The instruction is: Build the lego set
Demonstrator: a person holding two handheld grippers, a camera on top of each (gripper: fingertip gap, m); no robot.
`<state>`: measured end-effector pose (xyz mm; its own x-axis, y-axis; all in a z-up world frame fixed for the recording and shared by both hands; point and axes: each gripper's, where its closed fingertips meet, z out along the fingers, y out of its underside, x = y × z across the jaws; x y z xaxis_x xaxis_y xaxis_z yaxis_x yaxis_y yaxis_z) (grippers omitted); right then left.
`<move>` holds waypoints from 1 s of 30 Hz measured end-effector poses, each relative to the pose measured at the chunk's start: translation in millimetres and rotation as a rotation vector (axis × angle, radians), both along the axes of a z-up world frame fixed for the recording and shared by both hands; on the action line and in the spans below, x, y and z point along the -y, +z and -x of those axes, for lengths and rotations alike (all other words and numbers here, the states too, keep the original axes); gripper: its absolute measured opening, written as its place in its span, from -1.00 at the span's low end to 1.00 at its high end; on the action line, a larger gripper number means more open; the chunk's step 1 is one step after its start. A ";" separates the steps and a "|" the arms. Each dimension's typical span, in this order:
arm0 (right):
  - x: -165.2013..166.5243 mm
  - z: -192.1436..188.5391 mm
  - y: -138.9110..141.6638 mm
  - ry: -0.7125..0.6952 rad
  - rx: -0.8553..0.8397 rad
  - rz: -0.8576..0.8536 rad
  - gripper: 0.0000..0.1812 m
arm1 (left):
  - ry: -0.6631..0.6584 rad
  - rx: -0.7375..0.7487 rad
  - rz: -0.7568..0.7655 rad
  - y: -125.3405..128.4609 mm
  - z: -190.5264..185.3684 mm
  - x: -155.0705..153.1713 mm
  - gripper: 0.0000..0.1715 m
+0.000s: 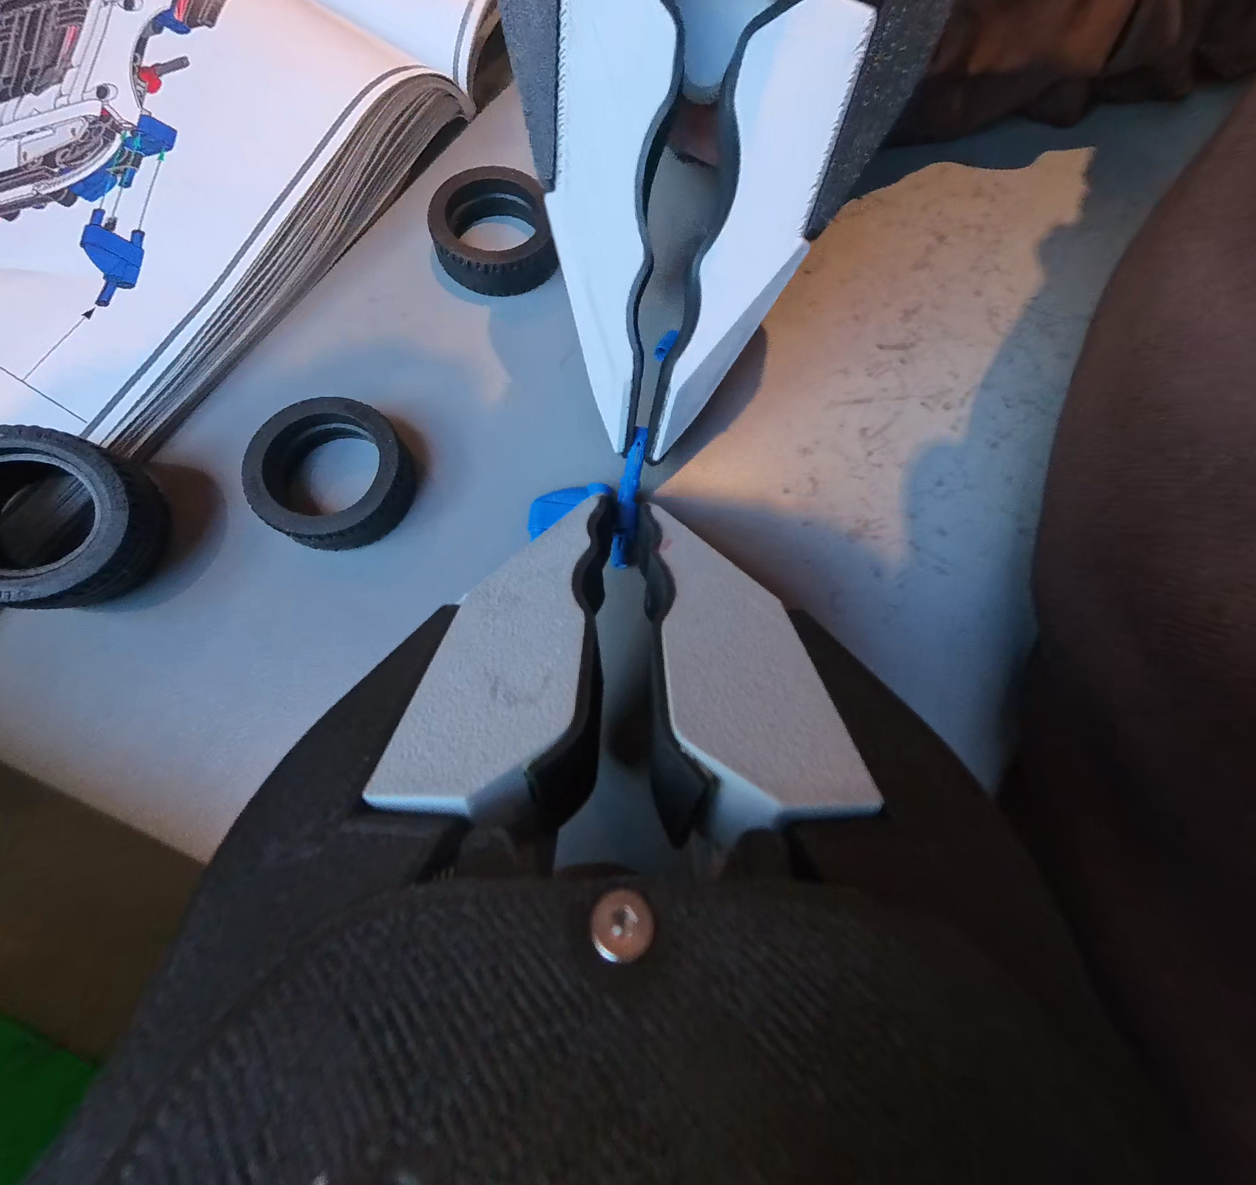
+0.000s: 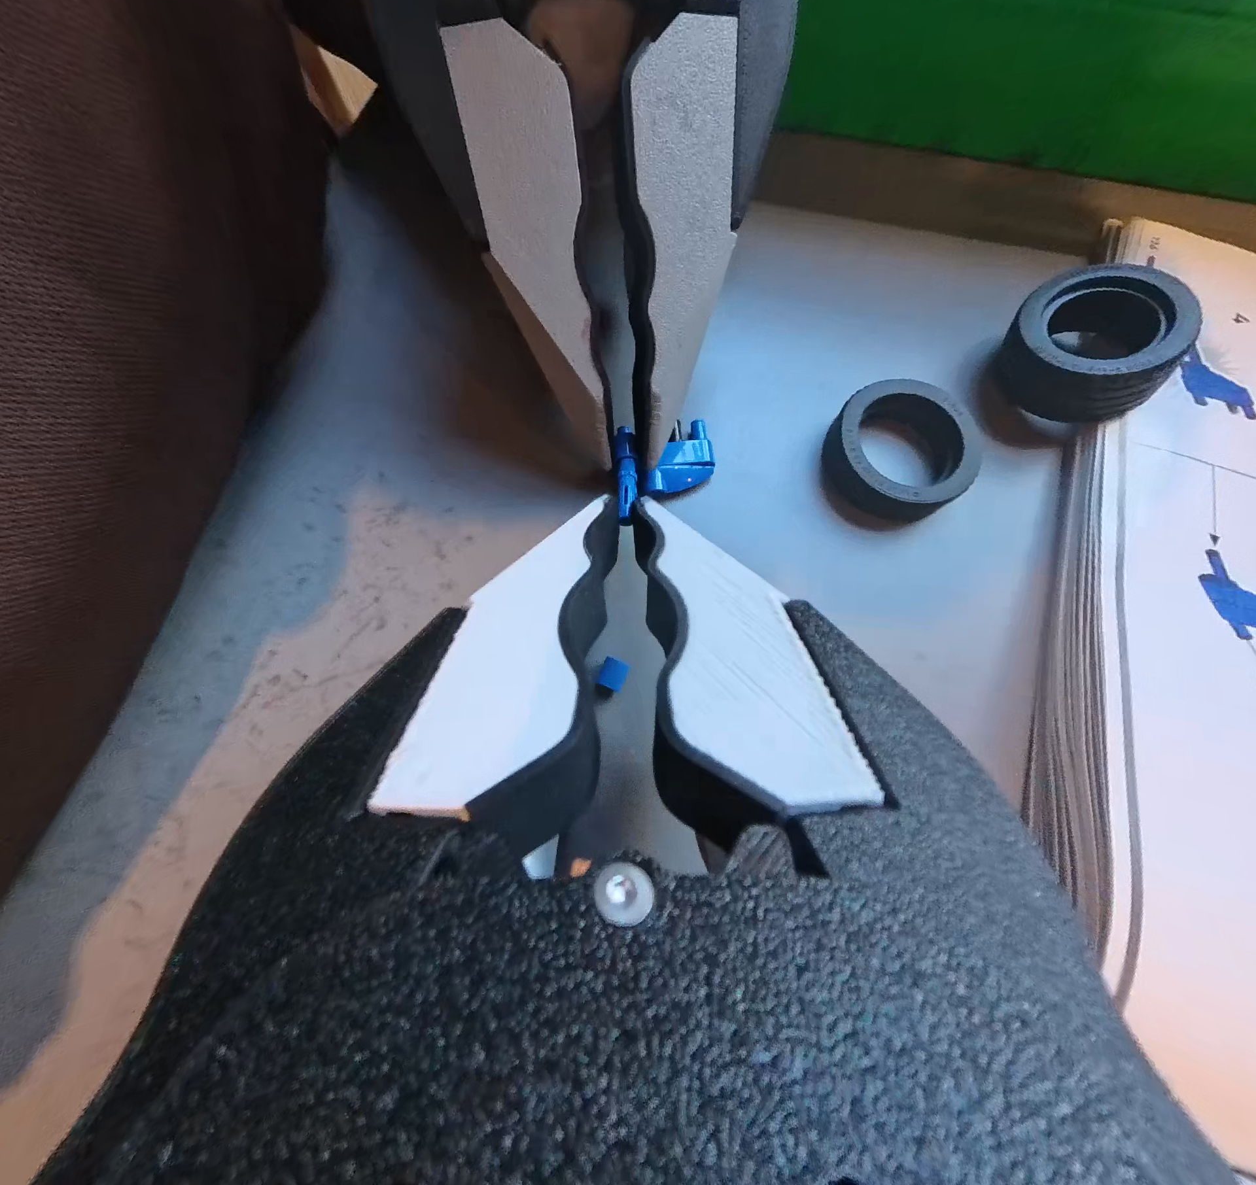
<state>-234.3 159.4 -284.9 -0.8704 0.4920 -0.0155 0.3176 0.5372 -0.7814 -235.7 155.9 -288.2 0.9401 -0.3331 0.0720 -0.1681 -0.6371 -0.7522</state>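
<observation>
Left gripper (image 1: 624, 507): fingers pressed nearly together, pinching one end of a small blue pin (image 1: 629, 497). Right gripper (image 2: 622, 507): met the left tip to tip from the opposite side, fingers likewise closed on the pin's other end; the pin (image 2: 626, 466) was held between both pairs of tips, above the table (image 1: 238, 677). Blue piece (image 2: 683, 456): a larger angled part, lay on the table just beside the tips; whether it touched the pin could not be told. Blue stub (image 2: 610, 675): a tiny cylinder, seen through the gap between the right gripper's fingers. Tyres: in the left wrist view, two small black tyres (image 1: 329, 473) (image 1: 493, 228) lay flat to the left of the grippers, well apart; a bigger tyre (image 1: 64, 517) sat at the far left, against the manual (image 1: 285, 133). Manual: open, thick, on the table's left part, showing blue and white diagrams. Brown fabric (image 1: 1155, 541): along the right edge. Green surface (image 2: 1019, 52): beyond the table in the right wrist view.
</observation>
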 end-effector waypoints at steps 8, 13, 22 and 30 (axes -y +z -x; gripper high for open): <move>0.6 2.7 -4.2 -0.012 0.039 -0.007 -0.96 | 0.003 0.012 0.007 0.1 2.5 1.3 -0.96; 6.7 4.3 -4.4 0.001 0.017 -0.022 -0.96 | -0.011 0.021 0.009 0.0 0.8 1.1 -0.96; 3.0 6.6 -3.1 -0.035 0.077 0.023 -0.94 | 0.004 0.024 0.003 0.1 1.9 -1.2 -0.95; -33.2 -11.6 13.7 -0.184 0.123 0.141 -0.69 | -0.018 0.037 -0.001 2.0 -1.2 0.2 -0.86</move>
<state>-222.7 192.7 -271.2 -0.7539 0.6273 -0.1954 0.4969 0.3498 -0.7942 -234.5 155.7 -286.2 0.9308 -0.3496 0.1067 -0.1509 -0.6334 -0.7590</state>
